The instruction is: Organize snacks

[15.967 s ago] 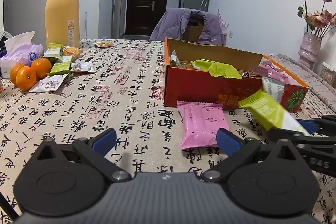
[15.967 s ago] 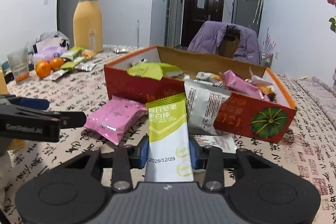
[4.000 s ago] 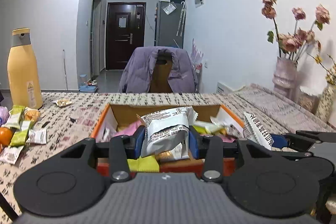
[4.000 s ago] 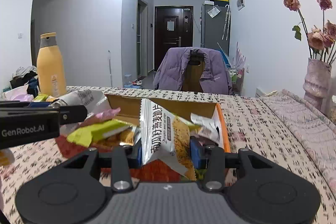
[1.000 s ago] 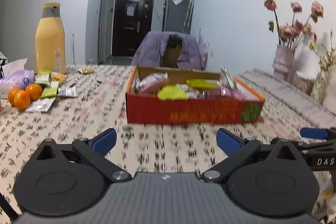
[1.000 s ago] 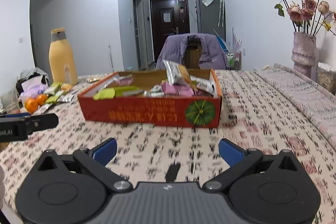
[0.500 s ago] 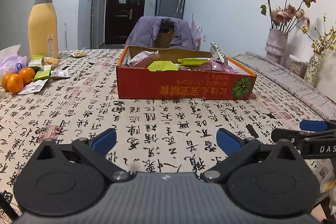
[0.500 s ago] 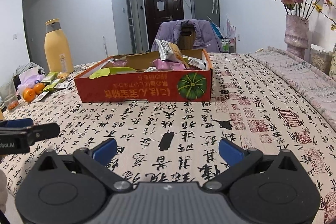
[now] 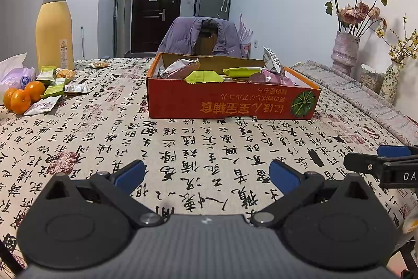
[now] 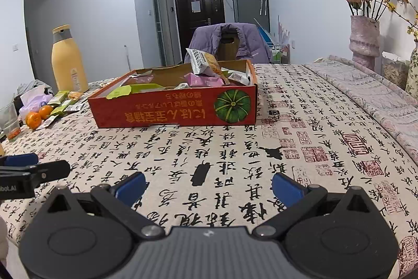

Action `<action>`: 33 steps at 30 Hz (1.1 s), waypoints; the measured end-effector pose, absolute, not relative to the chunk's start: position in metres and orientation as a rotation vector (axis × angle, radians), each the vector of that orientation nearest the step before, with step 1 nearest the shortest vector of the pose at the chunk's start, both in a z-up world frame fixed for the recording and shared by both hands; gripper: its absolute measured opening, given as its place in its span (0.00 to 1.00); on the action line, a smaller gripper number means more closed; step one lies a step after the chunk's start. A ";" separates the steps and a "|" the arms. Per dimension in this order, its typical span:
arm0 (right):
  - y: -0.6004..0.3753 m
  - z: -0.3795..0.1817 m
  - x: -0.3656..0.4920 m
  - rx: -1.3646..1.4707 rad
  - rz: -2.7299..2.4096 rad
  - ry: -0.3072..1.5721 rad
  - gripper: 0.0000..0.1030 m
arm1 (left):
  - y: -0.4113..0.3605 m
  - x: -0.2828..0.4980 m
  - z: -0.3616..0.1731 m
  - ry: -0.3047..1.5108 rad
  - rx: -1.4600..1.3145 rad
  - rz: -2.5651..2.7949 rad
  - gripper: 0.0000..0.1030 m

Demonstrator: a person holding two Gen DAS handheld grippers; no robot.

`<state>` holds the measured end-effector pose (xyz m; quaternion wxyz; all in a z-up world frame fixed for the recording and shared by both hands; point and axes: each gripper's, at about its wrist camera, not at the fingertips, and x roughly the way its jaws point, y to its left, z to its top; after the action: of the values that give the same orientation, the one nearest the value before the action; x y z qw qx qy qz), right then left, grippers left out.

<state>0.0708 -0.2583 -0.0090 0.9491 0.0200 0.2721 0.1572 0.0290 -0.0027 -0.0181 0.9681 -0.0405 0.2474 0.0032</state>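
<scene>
Your left gripper point(image 9: 206, 175) hangs low over the tablecloth point(image 9: 183, 148) with its jaws spread wide and nothing between the blue pads point(image 9: 129, 171). Your right gripper point(image 10: 207, 184) is in the same condition: released, empty, level with the cloth, well short of the work. Ahead of both, near the table's middle, sits the red cardboard box point(image 9: 232, 102), an open tray already loaded with snack packets: a green wrapper point(image 9: 203, 77) draped at the front rim, a pink packet point(image 10: 203, 80) further in, and a white-and-orange packet point(image 10: 205, 62) standing up above the far wall. A second lot of loose packets point(image 9: 53, 89) lies well apart to the left, just beside the oranges point(image 9: 23, 97) and near the tall yellow bottle point(image 9: 54, 25). Judged from this, that group is what remains unsorted. Expect these sachets to be light, thin and crinkly, with slick film that slides between pads and contents that may crush. Take each by a flat sealed end or edge, not across the filled belly, and close gently. Those lying flat on the cloth will likely need a low, shallow approach to get a pad beneath an edge.
</scene>
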 end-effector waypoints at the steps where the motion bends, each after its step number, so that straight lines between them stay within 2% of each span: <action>1: -0.259 -0.009 0.071 0.041 0.319 0.553 1.00 | -0.003 0.029 -0.018 0.501 -0.081 0.006 1.00; 33: -0.263 -0.012 0.070 0.046 0.311 0.557 1.00 | -0.004 0.025 -0.020 0.504 -0.079 0.005 1.00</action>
<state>0.0700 -0.2625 -0.0120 0.9492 0.0227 0.2739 0.1531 0.0251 -0.0041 -0.0197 0.9677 -0.0389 0.2492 0.0025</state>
